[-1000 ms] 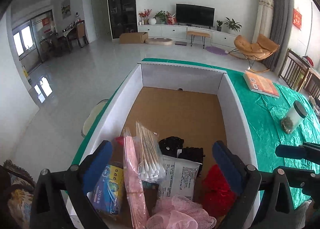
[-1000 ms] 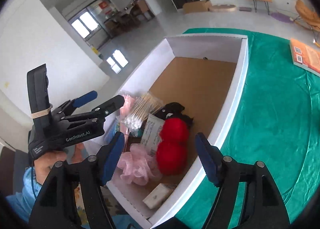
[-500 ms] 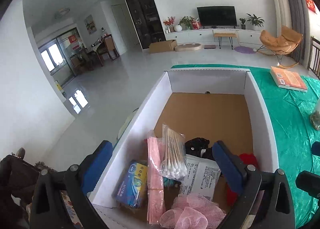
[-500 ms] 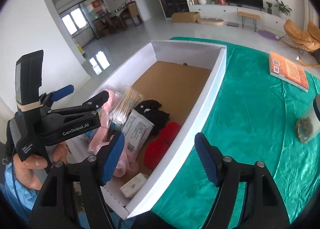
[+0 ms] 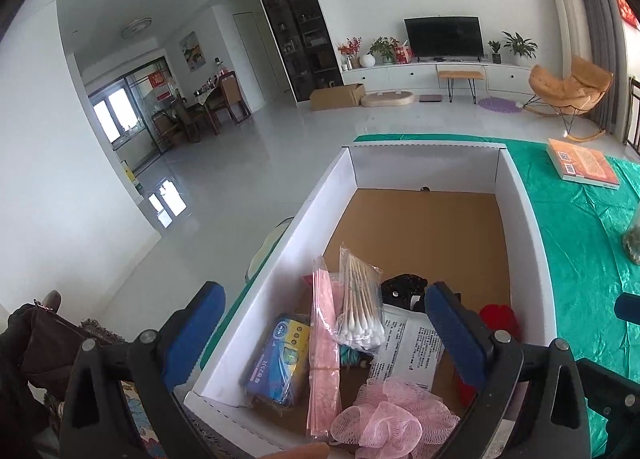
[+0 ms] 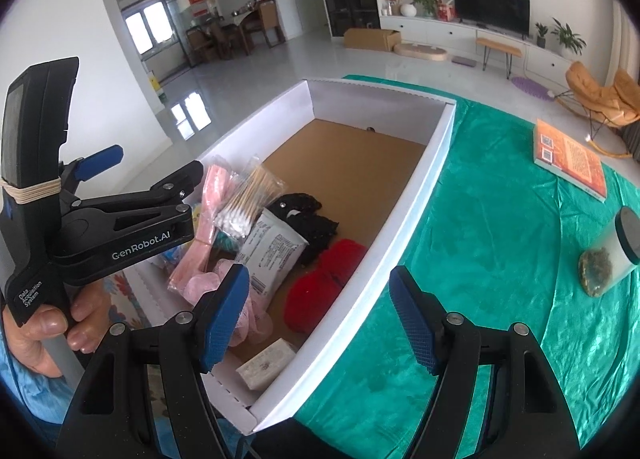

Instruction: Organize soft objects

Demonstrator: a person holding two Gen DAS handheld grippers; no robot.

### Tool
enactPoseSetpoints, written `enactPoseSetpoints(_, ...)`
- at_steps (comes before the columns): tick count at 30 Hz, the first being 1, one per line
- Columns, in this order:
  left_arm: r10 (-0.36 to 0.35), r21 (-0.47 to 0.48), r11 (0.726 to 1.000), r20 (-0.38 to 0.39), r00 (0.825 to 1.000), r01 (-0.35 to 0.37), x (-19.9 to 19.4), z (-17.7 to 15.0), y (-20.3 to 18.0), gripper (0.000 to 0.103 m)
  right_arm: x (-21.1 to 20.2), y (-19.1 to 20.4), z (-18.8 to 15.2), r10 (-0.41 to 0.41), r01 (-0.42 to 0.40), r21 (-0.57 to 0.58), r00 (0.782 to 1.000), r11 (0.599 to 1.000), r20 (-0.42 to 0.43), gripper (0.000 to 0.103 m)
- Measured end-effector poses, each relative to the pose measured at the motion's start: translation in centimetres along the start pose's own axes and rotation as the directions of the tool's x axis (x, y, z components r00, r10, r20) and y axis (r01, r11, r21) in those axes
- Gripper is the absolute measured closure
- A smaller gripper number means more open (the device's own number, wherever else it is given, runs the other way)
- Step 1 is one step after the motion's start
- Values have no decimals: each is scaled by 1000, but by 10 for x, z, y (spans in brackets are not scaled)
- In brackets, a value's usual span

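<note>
A white cardboard box (image 5: 524,219) with a brown floor sits on the green cloth; it also shows in the right wrist view (image 6: 424,187). Its near end holds a pink bath pouf (image 5: 384,423), a red soft item (image 6: 320,291), a black lace item (image 6: 312,219), a cotton swab bag (image 5: 358,307), a pink packet (image 5: 322,339), a white printed pouch (image 6: 272,251) and a blue pack (image 5: 276,359). My left gripper (image 5: 324,335) is open and empty above the box's near end. My right gripper (image 6: 320,315) is open and empty over the box's right wall.
An orange book (image 6: 570,159) and a dark-lidded jar (image 6: 608,255) lie on the green cloth (image 6: 500,239) to the right of the box. A soap-like block (image 6: 266,363) lies in the box's near corner. The far half of the box floor is bare.
Both grippers have pulled back and risen from the box. The right gripper has shifted right, from over the red and pink items to over the box's right wall.
</note>
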State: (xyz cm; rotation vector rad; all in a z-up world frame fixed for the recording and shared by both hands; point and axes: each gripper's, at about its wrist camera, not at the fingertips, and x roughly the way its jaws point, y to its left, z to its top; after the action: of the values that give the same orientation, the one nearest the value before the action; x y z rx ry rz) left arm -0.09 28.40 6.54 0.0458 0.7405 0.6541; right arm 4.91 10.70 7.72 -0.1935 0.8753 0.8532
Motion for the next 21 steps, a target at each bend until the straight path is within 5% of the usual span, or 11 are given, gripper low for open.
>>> enactPoseSetpoints(21,-46,-56,998,-57,997,43,-3,-8,20,3,5,22,2,-128,126,-45,991,991,-47,27)
